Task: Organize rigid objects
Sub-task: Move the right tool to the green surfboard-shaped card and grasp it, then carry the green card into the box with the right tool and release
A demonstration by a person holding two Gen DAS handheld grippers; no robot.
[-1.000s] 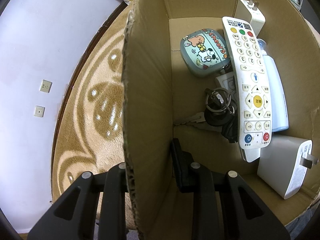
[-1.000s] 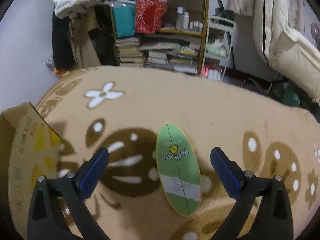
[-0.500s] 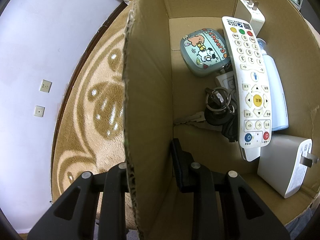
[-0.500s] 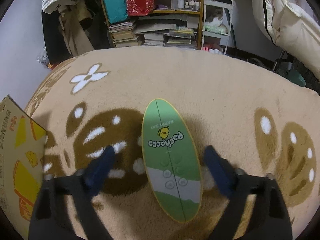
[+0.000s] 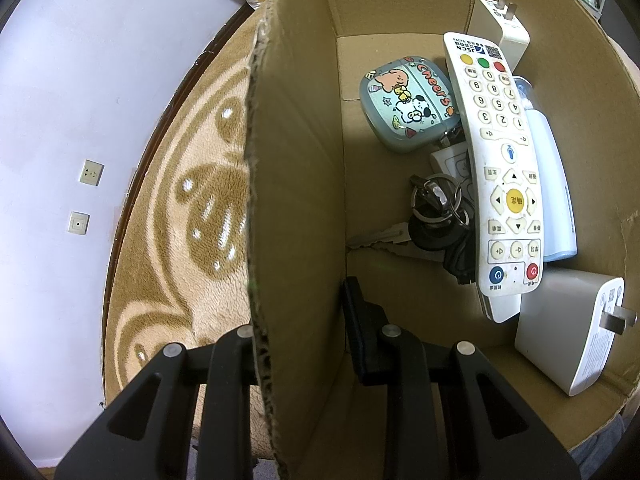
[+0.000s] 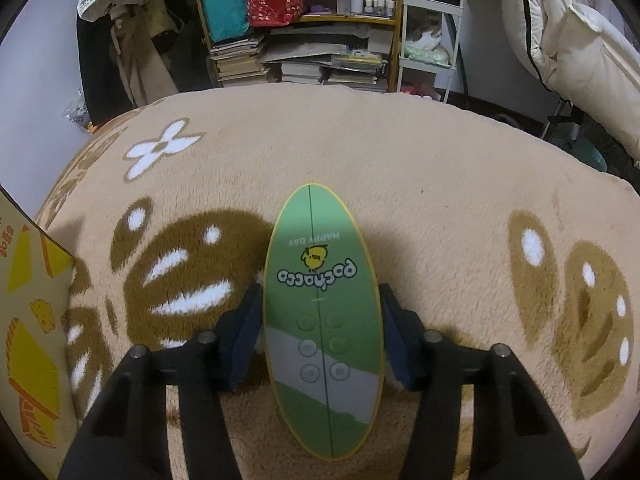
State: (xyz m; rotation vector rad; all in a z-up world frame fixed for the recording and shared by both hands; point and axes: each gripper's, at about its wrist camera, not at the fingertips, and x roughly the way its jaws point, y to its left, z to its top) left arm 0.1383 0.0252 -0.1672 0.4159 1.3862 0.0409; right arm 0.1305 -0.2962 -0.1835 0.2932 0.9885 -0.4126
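Your right gripper (image 6: pixel 320 340) is closed against both edges of the green oval plastic case (image 6: pixel 322 312) on the beige patterned rug (image 6: pixel 440 200). Your left gripper (image 5: pixel 298 336) clamps the brown cardboard box wall (image 5: pixel 296 200). The white remote control (image 5: pixel 496 176), keys (image 5: pixel 436 220) and white chargers (image 5: pixel 560 336) crowd the box inside.

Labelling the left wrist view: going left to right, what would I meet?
White wall with two sockets → brown patterned plush rug → cardboard box wall clamped by the left tool → cartoon-printed grey case → white remote control → white plug adapter.

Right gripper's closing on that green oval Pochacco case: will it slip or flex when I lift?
The green oval case looks like hard, glossy plastic, so probably stiff. The right gripper meets curved edges, so it may slide. Its far end overhangs the pads, so expect some droop.
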